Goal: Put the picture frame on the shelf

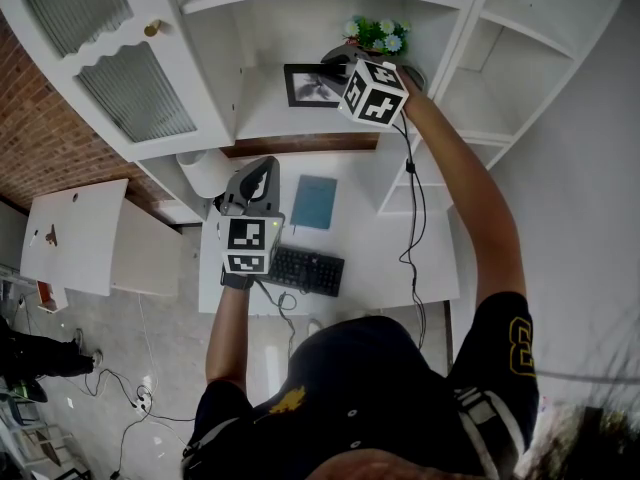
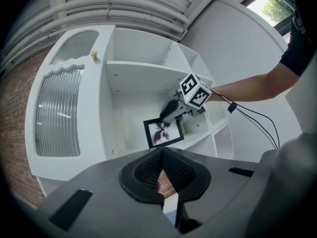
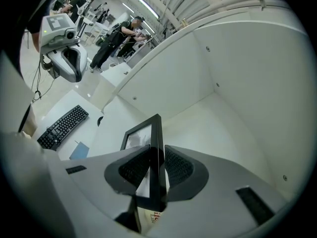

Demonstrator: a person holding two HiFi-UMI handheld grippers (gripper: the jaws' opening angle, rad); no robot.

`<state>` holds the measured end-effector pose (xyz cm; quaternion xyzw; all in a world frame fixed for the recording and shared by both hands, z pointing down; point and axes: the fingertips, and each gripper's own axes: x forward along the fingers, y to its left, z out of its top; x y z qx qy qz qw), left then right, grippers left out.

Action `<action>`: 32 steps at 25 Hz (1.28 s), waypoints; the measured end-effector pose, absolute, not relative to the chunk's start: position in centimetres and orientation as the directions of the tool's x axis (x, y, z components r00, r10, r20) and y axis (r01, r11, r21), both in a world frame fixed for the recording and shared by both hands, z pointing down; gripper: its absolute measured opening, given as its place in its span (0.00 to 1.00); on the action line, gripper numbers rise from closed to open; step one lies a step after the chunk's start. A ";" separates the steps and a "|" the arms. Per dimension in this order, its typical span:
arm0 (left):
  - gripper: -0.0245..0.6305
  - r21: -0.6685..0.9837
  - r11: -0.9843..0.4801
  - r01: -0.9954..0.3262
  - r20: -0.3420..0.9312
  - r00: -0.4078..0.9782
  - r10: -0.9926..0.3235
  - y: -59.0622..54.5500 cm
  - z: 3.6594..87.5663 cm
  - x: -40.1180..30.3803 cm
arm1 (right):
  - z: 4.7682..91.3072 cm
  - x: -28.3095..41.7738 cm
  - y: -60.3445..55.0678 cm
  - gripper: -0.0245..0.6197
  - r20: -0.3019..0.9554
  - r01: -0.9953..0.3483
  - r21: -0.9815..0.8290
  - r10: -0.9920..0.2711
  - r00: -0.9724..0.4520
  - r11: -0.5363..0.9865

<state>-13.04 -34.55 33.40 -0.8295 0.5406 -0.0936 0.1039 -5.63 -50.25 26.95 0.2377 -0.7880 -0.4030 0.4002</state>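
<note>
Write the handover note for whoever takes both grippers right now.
Left gripper: jaws together, empty, away from the white shelf unit.
Right gripper: shut on the edge of the black-framed picture frame, inside the shelf unit's open compartment.
Done: frame is in the compartment.
Left to do: stand it on the shelf board, open the jaws, withdraw. Whether its base already touches the board is unclear.

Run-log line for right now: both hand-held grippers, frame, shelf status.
left hand-held gripper: shut, empty | right hand-held gripper: shut on picture frame | shelf: frame inside open bay, not released
</note>
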 end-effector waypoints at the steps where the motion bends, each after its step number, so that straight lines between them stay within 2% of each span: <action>1: 0.06 -0.274 -0.394 -0.877 0.044 0.398 -0.916 -34.5 33.4 -13.1 | 27.0 -5.6 -50.2 0.17 0.439 -0.052 0.825 -0.697 -0.567 0.562; 32: 0.06 -0.317 -0.399 -0.860 0.046 0.406 -0.913 -33.9 33.1 -12.3 | 27.0 -5.0 -50.4 0.17 0.434 -0.063 0.825 -0.702 -0.565 0.561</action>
